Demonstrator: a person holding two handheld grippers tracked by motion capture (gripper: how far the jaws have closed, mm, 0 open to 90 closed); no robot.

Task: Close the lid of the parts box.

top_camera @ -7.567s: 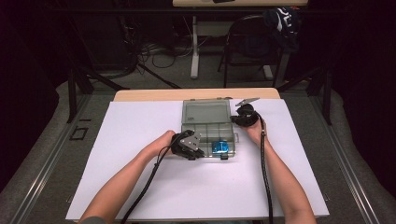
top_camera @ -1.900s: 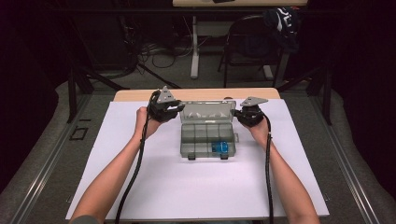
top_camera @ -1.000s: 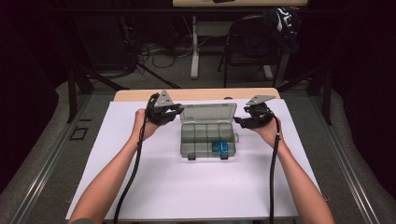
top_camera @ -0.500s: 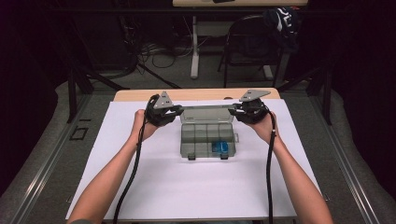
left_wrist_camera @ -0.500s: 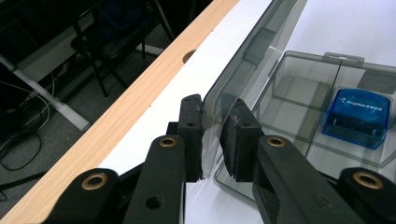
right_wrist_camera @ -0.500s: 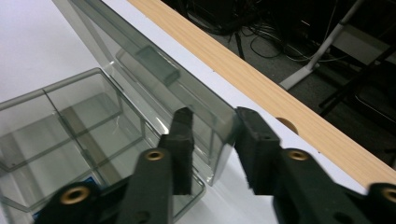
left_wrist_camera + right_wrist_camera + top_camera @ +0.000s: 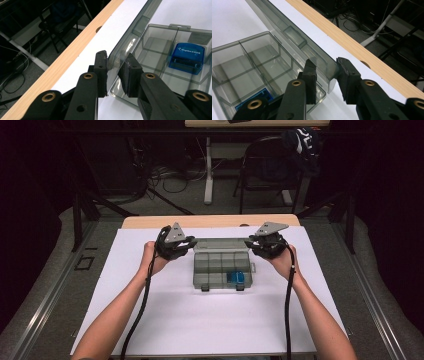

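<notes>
Lid of the compartment box held at both ends, mid-table.

My left gripper point(image 7: 113, 72) and right gripper point(image 7: 325, 72), whose jaws have just closed, each clamp a corner of the smoky lid point(image 7: 221, 244). The white print on the blue case point(image 7: 187, 58) is illegible. Seconds ago the box point(image 7: 220, 270) lay shut; now it stands open.

Right gripper point(image 7: 325, 72) with its two black jaws astride a corner of the raised lid point(image 7: 294, 42) of a smoky clear compartment box point(image 7: 244, 65). A blue object point(image 7: 252, 100) lies in a near compartment. White table surface point(image 7: 242, 20), wooden edge point(image 7: 352, 42) beyond.
</notes>
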